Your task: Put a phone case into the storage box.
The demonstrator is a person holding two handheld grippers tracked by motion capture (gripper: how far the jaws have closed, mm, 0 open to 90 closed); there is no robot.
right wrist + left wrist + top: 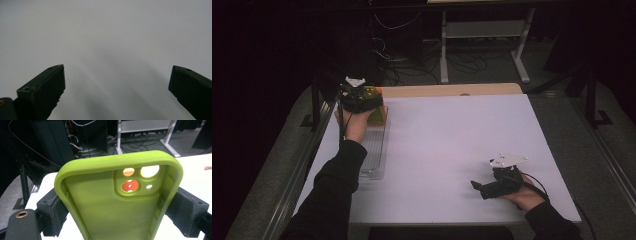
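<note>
Black sleeves, black foam-padded fingers

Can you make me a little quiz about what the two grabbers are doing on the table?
1. What colour is the phone case held by the left gripper?
2. True or false: the right gripper is squeezing something.
3. The clear tray lies on which side of the white table in the high view: A left, B right?

Key:
1. Green; the pads press on its two long edges.
2. False; its jaws stand apart over bare table.
3. A.
</note>
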